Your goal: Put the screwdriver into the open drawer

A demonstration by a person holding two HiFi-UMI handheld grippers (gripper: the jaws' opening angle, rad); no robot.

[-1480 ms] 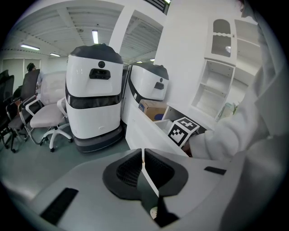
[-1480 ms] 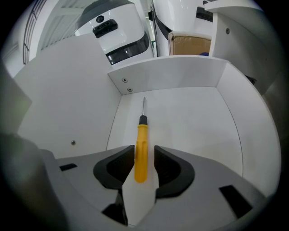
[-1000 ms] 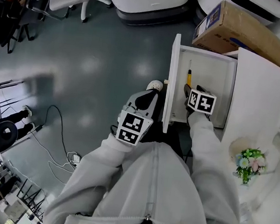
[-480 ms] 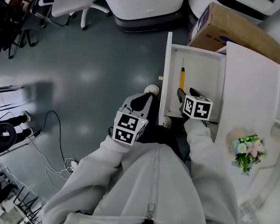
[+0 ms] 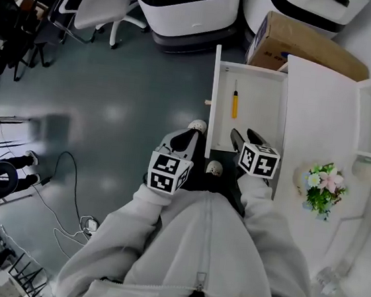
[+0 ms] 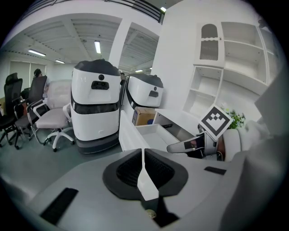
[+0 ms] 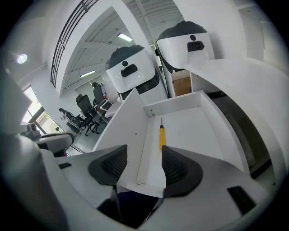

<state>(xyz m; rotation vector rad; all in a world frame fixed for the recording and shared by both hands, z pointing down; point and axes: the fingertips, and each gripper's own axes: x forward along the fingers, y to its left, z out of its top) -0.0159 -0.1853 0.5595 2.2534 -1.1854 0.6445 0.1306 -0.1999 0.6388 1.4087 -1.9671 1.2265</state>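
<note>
Screwdriver (image 5: pixel 234 106) lies in drawer (image 5: pixel 261 116). Right claw (image 5: pixel 245 138) wide, empty; left claw (image 5: pixel 187 138) closed, empty. Hazard: right claw may snag the drawer's near edge.

screwdriver (image 5: pixel 234 103): yellow handle, thin metal shaft, lying flat on the drawer floor, lengthwise, near the left wall
drawer (image 5: pixel 267 74): white, pulled open, shallow, holding the screwdriver

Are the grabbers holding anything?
Nothing is held. The right gripper is open, the left gripper shut on nothing; the screwdriver lies loose in the drawer.
</note>
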